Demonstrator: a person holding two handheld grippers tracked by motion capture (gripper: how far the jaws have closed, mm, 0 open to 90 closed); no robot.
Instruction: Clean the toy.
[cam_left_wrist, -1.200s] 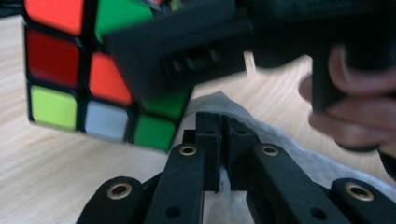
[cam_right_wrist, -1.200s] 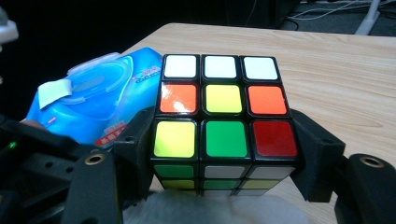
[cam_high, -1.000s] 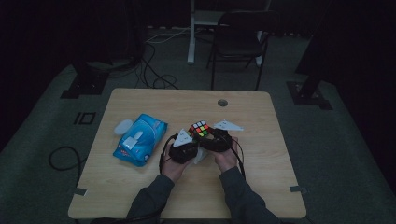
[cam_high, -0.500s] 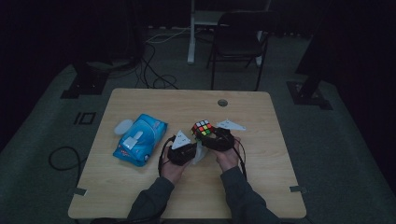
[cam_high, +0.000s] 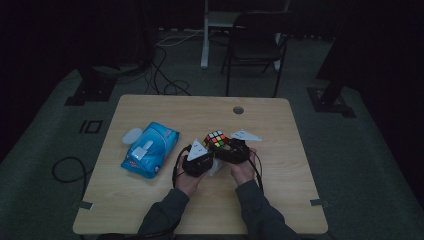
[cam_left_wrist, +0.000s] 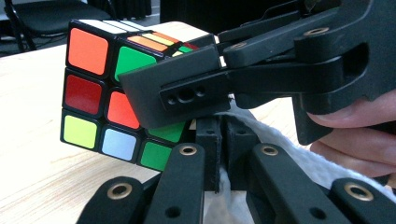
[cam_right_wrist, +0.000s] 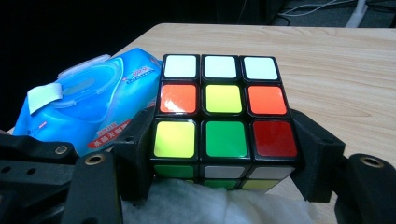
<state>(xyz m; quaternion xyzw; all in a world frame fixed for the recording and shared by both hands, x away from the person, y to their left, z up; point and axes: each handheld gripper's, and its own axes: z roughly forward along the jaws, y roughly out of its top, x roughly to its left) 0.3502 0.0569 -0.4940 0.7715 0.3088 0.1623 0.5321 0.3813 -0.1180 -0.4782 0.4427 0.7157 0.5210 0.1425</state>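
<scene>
A scrambled colour cube (cam_high: 216, 138) is held just above the table, and my right gripper (cam_high: 226, 148) is shut on it. In the right gripper view the two black jaws clamp the lower rows of the cube (cam_right_wrist: 223, 112) from both sides. One of those jaws crosses the cube (cam_left_wrist: 100, 98) in the left gripper view. My left gripper (cam_high: 209, 159) is shut on a white wipe (cam_high: 216, 168), held close under the cube. That wipe (cam_left_wrist: 280, 140) bunches between and behind the left jaws and lies right beneath the cube as a white wad (cam_right_wrist: 187, 205).
A blue pack of wet wipes (cam_high: 150, 149) lies left of the hands, its flap lid open with a white tab (cam_right_wrist: 44, 95). The wooden table (cam_high: 150, 200) has a cable hole (cam_high: 238, 110) at the back. A chair (cam_high: 255, 45) stands beyond the far edge.
</scene>
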